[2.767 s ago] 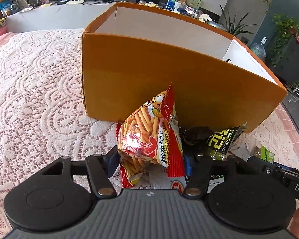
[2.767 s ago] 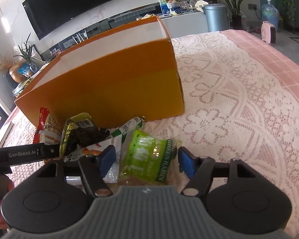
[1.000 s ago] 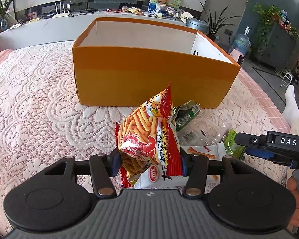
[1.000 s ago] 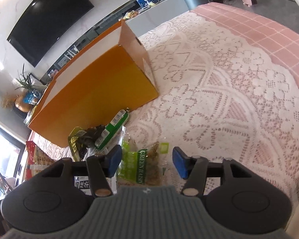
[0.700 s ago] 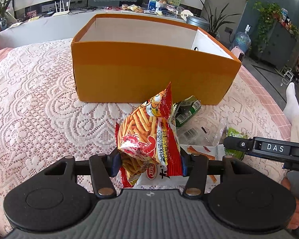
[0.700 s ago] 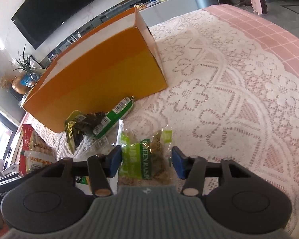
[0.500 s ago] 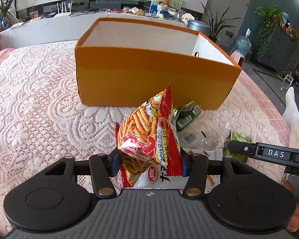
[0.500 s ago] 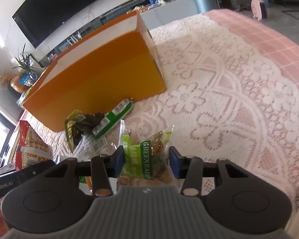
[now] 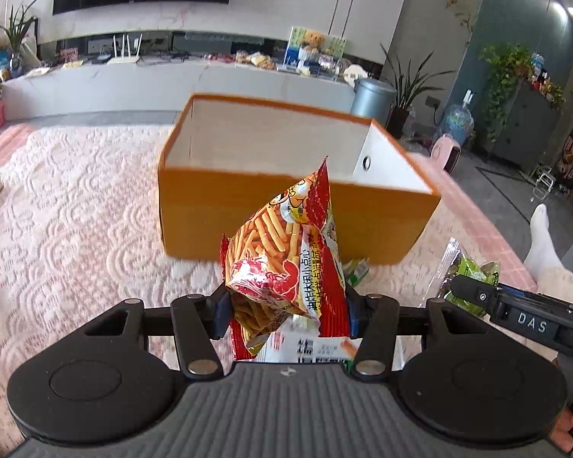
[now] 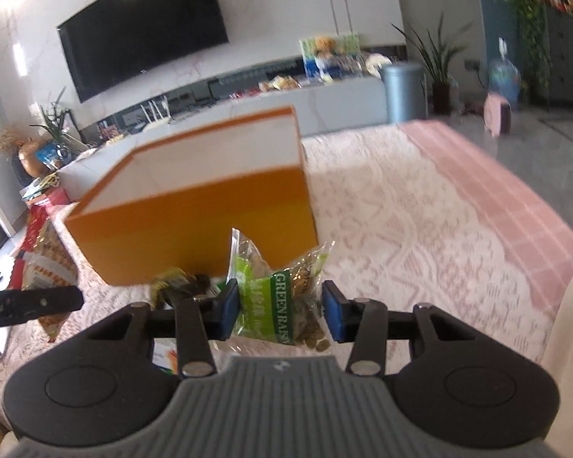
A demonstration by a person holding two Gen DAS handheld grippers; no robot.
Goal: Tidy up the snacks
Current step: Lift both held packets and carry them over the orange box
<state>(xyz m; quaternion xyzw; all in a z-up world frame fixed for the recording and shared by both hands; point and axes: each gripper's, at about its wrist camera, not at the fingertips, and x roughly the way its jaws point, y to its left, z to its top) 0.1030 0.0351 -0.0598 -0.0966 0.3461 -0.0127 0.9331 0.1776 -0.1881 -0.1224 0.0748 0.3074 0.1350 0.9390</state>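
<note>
My left gripper (image 9: 286, 311) is shut on a red and yellow bag of snack sticks (image 9: 282, 263) and holds it up in front of the open orange box (image 9: 248, 210). My right gripper (image 10: 280, 313) is shut on a green raisin packet (image 10: 279, 297), lifted off the cloth before the same orange box (image 10: 195, 221). The raisin packet and the right gripper also show at the right of the left wrist view (image 9: 473, 286). A white snack pack (image 9: 313, 347) lies below the left gripper.
The box stands on a pink lace-covered table (image 9: 76, 210). A dark and green wrapper (image 10: 175, 280) lies at the box's foot. Behind are a grey bin (image 10: 405, 91), a long counter and a TV. A socked foot (image 9: 542, 236) is at the right.
Both grippers have risen with their packets, so the box looks lower and its inside shows more. The right gripper has closed on the raisin packet and lifted it off the cloth.
</note>
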